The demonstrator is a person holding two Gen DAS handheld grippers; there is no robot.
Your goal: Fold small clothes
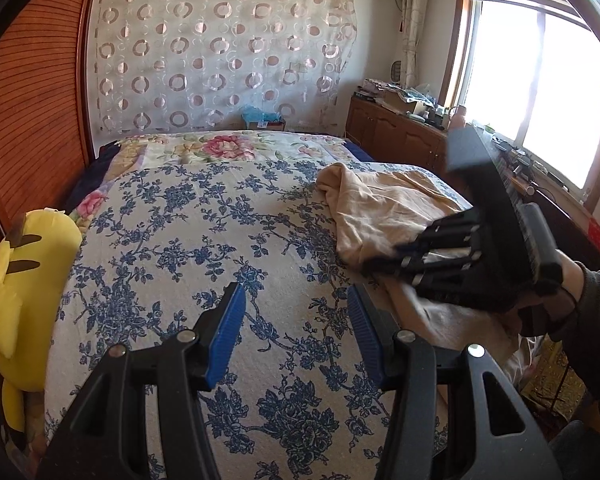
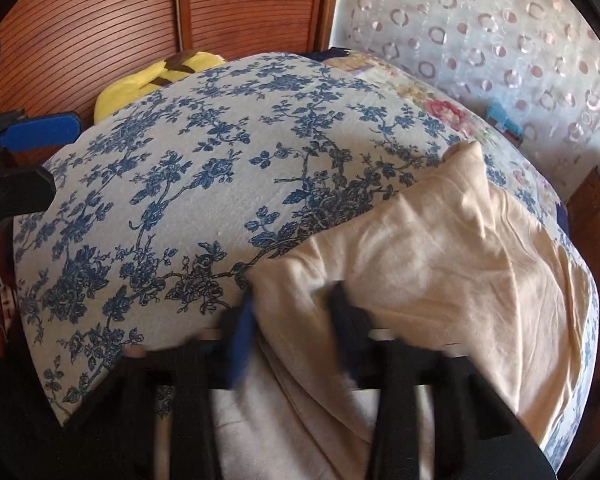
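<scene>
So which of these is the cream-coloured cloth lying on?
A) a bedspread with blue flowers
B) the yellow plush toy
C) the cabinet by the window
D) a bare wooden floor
A: the cream cloth lies crumpled on the blue-flowered bedspread; the yellow plush toy sits apart at the bed's far side.
</scene>
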